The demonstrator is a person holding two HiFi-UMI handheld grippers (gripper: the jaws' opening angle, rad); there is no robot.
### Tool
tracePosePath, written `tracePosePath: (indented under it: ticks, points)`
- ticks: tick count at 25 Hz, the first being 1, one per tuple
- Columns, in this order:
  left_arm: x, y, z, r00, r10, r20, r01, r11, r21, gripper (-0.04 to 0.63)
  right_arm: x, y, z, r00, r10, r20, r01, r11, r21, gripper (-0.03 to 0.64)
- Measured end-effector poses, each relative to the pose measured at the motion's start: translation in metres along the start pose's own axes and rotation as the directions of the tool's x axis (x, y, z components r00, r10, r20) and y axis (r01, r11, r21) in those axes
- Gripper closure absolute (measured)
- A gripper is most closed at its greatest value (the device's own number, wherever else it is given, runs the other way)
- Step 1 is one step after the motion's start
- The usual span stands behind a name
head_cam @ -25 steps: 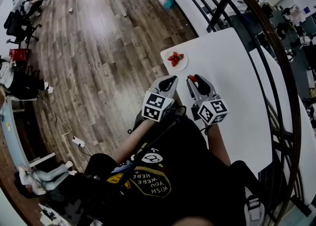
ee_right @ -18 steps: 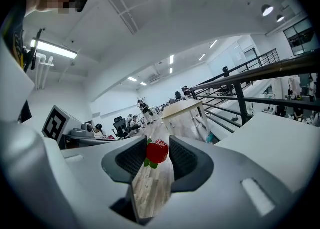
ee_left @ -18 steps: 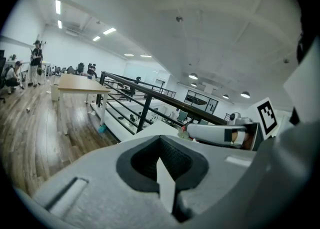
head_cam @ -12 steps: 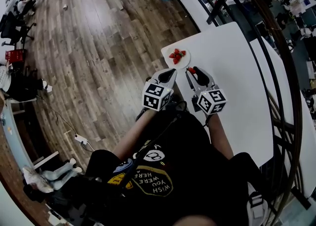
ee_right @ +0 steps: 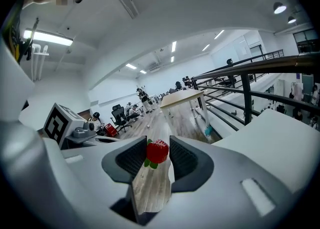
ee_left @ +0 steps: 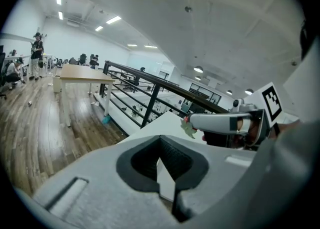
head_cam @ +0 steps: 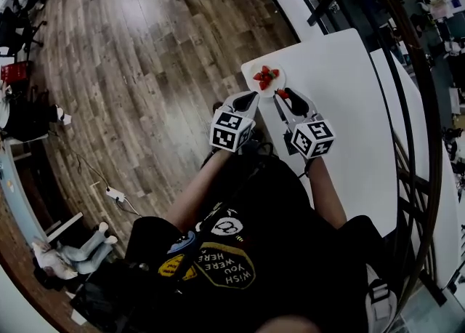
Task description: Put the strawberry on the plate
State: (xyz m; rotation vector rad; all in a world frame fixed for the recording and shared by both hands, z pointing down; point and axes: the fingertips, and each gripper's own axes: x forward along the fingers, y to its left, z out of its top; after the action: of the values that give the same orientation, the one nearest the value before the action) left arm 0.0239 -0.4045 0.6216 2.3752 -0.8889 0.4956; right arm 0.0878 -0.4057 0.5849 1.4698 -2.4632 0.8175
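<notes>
Red strawberry point(ee_right: 157, 152) clamped in the right hand-held gripper point(head_cam: 283, 95), just beside the small white round plate point(head_cam: 270, 91).
The plate sits at the corner of the white bench point(head_cam: 341, 99) and carries other red strawberries point(head_cam: 265, 75). The left hand-held gripper point(head_cam: 245, 97) has its jaws together, empty, near the plate's edge.

The counter point(head_cam: 341, 106) is smooth, matt white, probably laminate. The floor point(head_cam: 145, 70) is glossy wood plank. The railing point(ee_right: 245, 98) looks like dark painted metal. The strawberry point(ee_right: 157, 151) shines wetly against the ribbed, black rubbery pads point(ee_right: 182, 160) of the right claw point(ee_right: 157, 159), whose shell is matt grey plastic.
</notes>
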Motion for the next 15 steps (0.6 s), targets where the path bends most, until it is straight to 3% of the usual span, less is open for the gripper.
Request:
tracePosePath:
  ticks: [15]
  points:
    - [0.03, 0.034, -0.027, 0.995, 0.003, -0.099, -0.007, 0.999, -0.043, 0.594, 0.04, -0.028, -0.035, 0.995, -0.029, -0.101, 0.026, 0.999, -0.029, 0.469]
